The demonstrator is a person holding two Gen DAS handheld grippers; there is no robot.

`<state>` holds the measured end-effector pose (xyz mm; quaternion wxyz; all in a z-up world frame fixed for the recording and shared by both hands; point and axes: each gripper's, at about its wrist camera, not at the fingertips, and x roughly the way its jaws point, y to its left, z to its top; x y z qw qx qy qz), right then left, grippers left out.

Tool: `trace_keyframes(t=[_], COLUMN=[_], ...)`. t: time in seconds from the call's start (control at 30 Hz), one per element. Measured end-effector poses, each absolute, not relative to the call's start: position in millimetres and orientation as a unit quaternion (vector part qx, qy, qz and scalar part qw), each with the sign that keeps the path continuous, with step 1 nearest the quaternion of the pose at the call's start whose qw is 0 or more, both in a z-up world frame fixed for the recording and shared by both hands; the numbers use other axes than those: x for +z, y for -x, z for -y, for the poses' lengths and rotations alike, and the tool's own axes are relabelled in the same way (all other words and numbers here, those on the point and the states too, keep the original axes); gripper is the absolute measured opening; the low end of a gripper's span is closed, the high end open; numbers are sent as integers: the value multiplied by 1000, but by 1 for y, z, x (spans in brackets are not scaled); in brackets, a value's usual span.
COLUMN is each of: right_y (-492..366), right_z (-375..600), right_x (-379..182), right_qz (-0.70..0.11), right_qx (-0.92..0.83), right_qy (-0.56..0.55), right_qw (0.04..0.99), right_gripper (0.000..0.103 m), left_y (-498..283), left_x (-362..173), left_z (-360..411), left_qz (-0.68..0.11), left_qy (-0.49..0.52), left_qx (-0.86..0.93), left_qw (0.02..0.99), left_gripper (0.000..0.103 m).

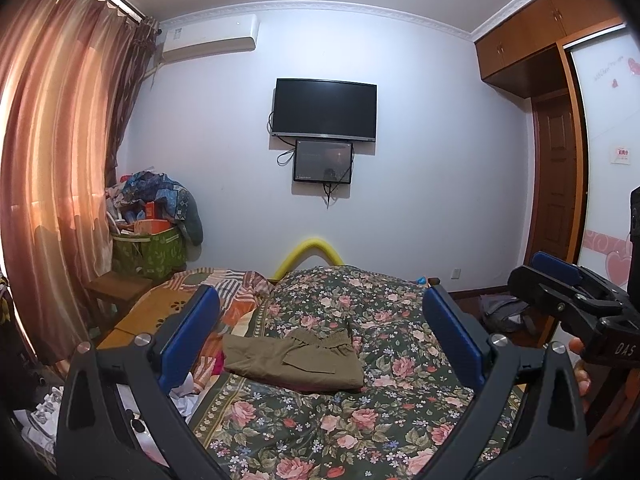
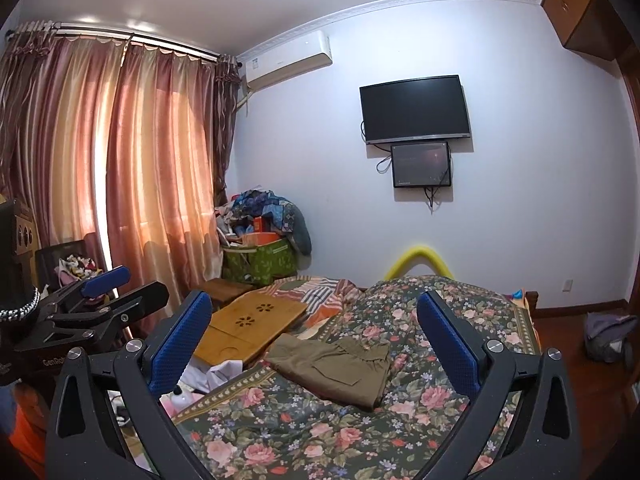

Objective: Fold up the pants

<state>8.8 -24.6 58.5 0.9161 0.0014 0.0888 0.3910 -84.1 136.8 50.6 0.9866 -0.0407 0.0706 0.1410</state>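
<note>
Both hand-held grippers (image 1: 320,336) (image 2: 314,338) wide open, empty; folded pants (image 1: 294,360) ahead on bedspread (image 1: 400,320)

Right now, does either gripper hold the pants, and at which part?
Nothing is held. The left gripper and right gripper are open above the bed; the folded pants lie untouched.

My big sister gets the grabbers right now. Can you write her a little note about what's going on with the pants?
Left gripper: open, empty, held up over the bed, not touching anything.
Right gripper: open, empty, also held up over the bed.
Pants: olive ones, lying on the flowered bedspread, already folded into a small bundle with the waistband on the far right side.
Done: the folding looks finished, or nearly.
Left: check that the bundle is neat; if an edge sticks out, smooth or tuck it. Otherwise nothing more seems needed.
</note>
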Motion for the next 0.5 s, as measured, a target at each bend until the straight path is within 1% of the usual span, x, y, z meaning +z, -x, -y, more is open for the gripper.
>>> trace_keyframes(t=[0.5], right_y=[-11], right_z=[26], right_x=[57], right_qz=[-93], right_qx=[391], right_qy=[0], right_qw=[916], right_gripper=[102], left_y=[84], left_x=[50], left_z=[-136], left_qz=[-72], left_qy=[37], left_qx=[137], left_qw=[987], left_gripper=[103])
